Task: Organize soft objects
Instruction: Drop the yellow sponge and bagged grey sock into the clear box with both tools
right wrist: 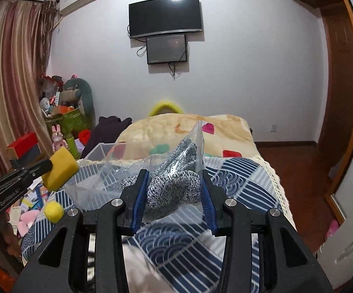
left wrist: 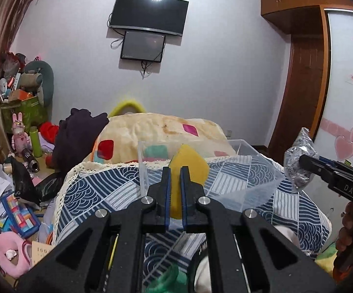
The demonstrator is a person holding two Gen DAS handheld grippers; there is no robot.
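The left tongs (left wrist: 175, 171) pinch a yellow sponge (left wrist: 191, 163) between their blue-lined fingers, low in the centre of the left wrist view. In the right wrist view the same sponge (right wrist: 59, 171) shows at the left edge, held in the air above the bed.

The right tongs (right wrist: 174, 178) grip a clear plastic bag (right wrist: 196, 134) that holds speckled grey-and-white knit fabric (right wrist: 174, 185), at the centre of the right wrist view. In the left wrist view the bag (left wrist: 298, 163) hangs at the right edge, off the tip of the right tongs.

A clear plastic box (left wrist: 249, 171) sits on the blue patterned bedspread (left wrist: 98, 190), just behind the sponge in the left wrist view. Its walls are see-through and only the bedding pattern shows through them; whether anything lies inside cannot be told. In the right wrist view, the box (right wrist: 98, 150) sits left of centre, behind the bag.

A small yellow ball (right wrist: 54, 212) lies on the bedspread at lower left of the right wrist view. A green bin (left wrist: 27, 112) crammed with toys and boxes stands at upper left.
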